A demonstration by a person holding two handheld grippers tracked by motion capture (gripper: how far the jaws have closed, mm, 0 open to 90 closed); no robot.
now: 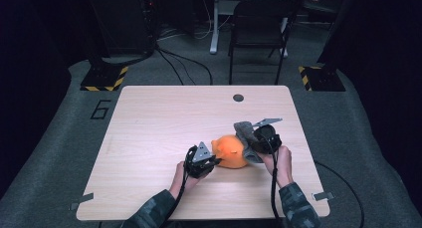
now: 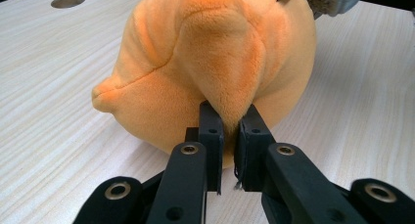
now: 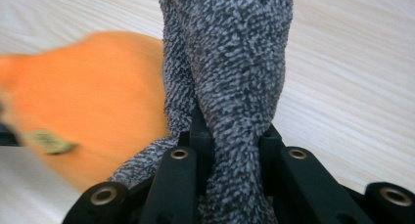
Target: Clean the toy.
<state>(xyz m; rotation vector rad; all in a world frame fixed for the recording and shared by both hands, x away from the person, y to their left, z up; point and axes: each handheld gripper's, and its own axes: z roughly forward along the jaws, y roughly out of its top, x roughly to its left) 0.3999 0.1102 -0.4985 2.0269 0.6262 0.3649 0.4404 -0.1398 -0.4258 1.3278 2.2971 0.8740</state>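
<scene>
An orange plush toy (image 1: 230, 151) lies on the wooden table (image 1: 164, 118), near its front edge. My left gripper (image 1: 211, 163) sits at the toy's left side, shut on a protruding flap of the orange plush (image 2: 222, 62); the black pads (image 2: 211, 131) pinch the plush between them. A grey speckled fleecy cloth (image 1: 245, 133) drapes over the toy's right side. My right gripper (image 1: 251, 146) is shut on this grey cloth (image 3: 235, 62), which rises in a twisted band from between its jaws. In the right gripper view the orange toy (image 3: 83, 101) appears blurred at the left.
A round cable hole (image 1: 238, 97) sits near the table's far edge. Beyond the table stands a black folding chair (image 1: 259, 29) with cables on the grey floor. Yellow-black striped bases (image 1: 104, 77) flank the far corners.
</scene>
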